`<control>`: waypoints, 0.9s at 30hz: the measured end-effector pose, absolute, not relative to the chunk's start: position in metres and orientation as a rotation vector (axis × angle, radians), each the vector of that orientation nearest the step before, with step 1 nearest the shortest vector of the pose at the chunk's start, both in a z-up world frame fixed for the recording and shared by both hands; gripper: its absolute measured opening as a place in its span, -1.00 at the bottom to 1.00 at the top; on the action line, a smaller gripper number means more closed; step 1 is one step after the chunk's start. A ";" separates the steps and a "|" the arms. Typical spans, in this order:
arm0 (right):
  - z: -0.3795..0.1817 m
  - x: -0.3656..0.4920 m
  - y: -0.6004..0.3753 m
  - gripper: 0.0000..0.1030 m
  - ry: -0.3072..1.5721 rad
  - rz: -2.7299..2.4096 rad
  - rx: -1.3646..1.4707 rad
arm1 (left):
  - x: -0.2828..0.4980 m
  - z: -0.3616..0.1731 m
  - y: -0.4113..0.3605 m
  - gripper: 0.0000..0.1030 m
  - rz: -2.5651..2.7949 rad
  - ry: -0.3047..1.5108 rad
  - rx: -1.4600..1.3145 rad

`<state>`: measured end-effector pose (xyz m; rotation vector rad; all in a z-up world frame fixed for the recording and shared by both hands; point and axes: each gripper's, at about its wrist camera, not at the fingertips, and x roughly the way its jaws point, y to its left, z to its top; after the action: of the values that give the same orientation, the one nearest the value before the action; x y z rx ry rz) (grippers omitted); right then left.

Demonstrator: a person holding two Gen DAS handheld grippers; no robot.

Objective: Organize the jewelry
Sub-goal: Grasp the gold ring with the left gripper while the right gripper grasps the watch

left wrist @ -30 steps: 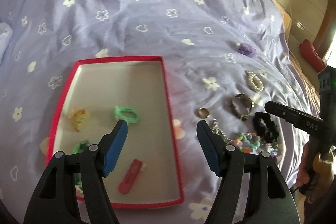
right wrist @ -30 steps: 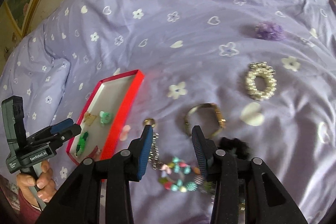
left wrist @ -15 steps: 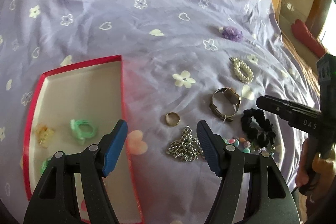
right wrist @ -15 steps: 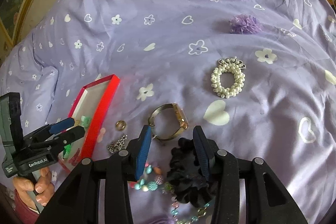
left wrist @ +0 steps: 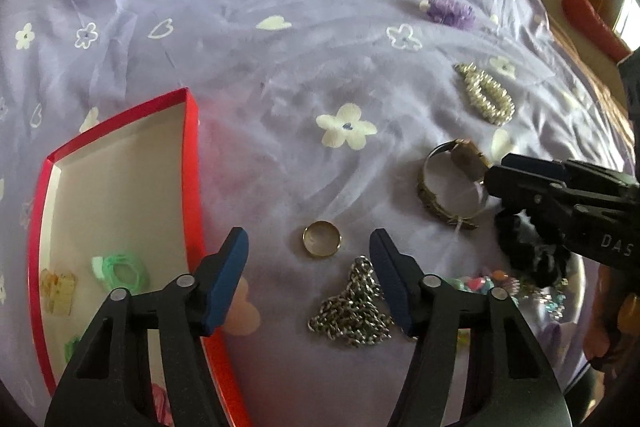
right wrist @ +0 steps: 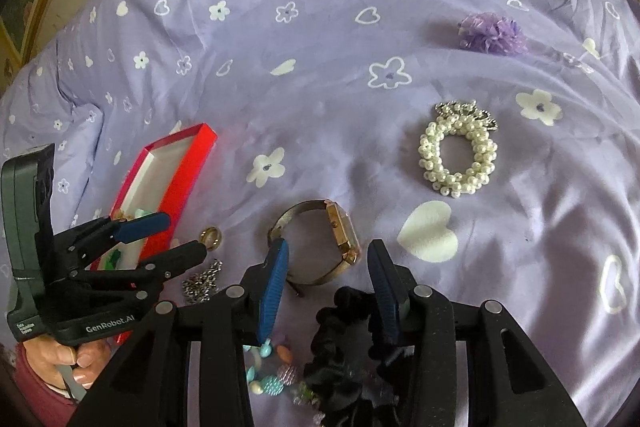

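The left gripper has just been narrowing its jaws, yet they stand apart with nothing pressed between the pads; a gold ring and the top of a silver chain lie on the bedspread in the gap. A second ago this gripper hung over the red box; now it sits to the box's right, its left finger over the box's right edge. The right gripper also stands parted and empty, its jaws framing a watch, with a black scrunchie just below; earlier a beaded bracelet lay between them.

Inside the box rest a green hair tie and an amber clip, leaving its far half bare. Beyond the watch, a pearl bracelet and a purple flower piece lie well apart from each other. The stretch of bedspread between the box and the jewelry is open. In the left wrist view the right gripper's tip is just beside the watch, near the bed's right edge.
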<state>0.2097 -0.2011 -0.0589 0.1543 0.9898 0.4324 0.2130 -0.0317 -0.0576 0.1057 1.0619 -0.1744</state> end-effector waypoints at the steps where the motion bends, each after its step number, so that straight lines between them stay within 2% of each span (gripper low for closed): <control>1: -0.061 0.212 -0.199 -0.16 0.996 0.434 0.150 | 0.215 -0.061 -0.032 0.03 -0.176 1.072 0.106; 4: -0.068 0.217 -0.197 -0.18 1.013 0.432 0.143 | 0.220 -0.072 -0.034 -0.28 -0.184 1.105 0.113; 7: -0.074 0.221 -0.196 -0.21 1.022 0.429 0.149 | 0.221 -0.075 -0.033 -0.31 -0.191 1.106 0.102; 8: -0.075 0.221 -0.196 -0.24 1.021 0.427 0.150 | 0.221 -0.075 -0.031 -0.39 -0.194 1.105 0.097; 9: -0.076 0.221 -0.197 -0.37 1.019 0.422 0.149 | 0.222 -0.075 -0.030 -0.46 -0.196 1.103 0.090; 10: -0.076 0.222 -0.197 -0.59 1.019 0.421 0.151 | 0.223 -0.075 -0.030 -0.59 -0.199 1.102 0.083; 12: -0.077 0.223 -0.198 -0.72 1.022 0.417 0.158 | 0.223 -0.074 -0.028 -0.59 -0.207 1.095 0.074; 27: -0.049 0.207 -0.205 -0.79 0.943 0.424 0.209 | 0.201 -0.043 -0.009 -0.59 -0.204 1.012 -0.001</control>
<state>0.2067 -0.2046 -0.0489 0.2091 0.9432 0.4241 0.2014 -0.0093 -0.0435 -0.0013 1.0117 -0.2040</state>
